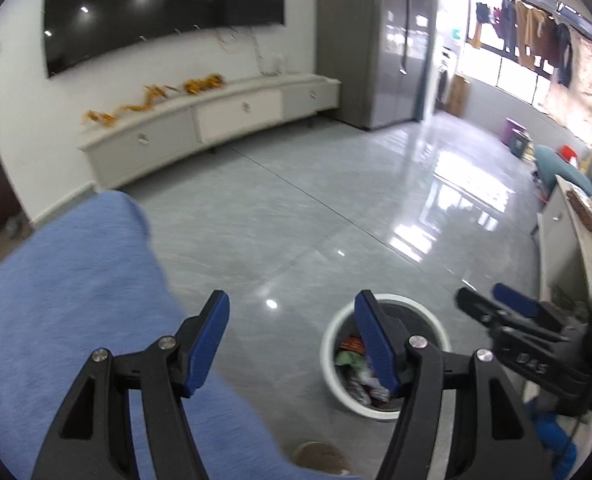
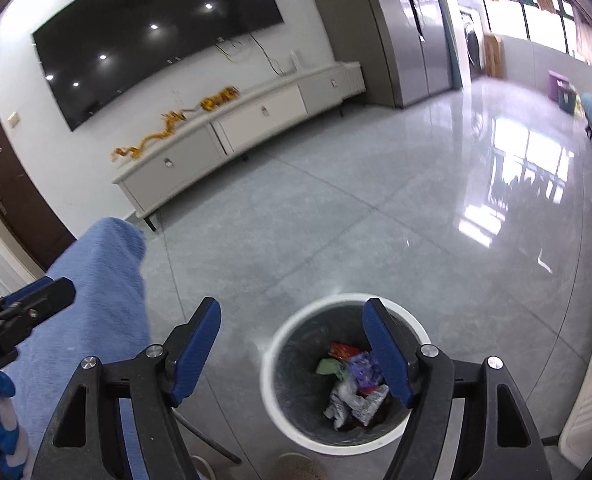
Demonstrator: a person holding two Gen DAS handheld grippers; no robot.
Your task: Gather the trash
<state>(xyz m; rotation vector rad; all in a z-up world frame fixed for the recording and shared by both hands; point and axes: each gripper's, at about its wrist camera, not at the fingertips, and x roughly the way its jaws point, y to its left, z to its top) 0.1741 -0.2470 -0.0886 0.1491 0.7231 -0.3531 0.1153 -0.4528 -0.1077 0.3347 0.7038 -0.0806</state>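
The left gripper [image 1: 292, 340] hangs with its blue-padded black jaws spread wide and nothing between them. The right gripper [image 2: 292, 346] is the same, wide apart and empty, just above the round white-rimmed waste bin with a grey liner [image 2: 280, 344]. Both tools tilt down toward the floor, which looks to me like the pose of someone who has just been dropping things over the bin or is checking what has landed.

The trash itself, a heap of crumpled wrappers in red, green, purple and silver [image 2: 351, 384], lies at the bottom of that bin, bunched toward the side under the right gripper's right finger. It is a jumble with no single long axis or heading I could name. The bin stands upright, mouth facing straight up, on the glossy grey tiled floor [image 2: 375, 220].

A blue cloth-covered surface [image 1: 64, 288] fills the space to the left, under the left gripper. Farther off, a long white low cabinet [image 2: 256, 120] runs along the wall beneath a big black wall-mounted screen [image 2: 156, 28]. I see no loose trash on the floor, so the collecting seems near done.
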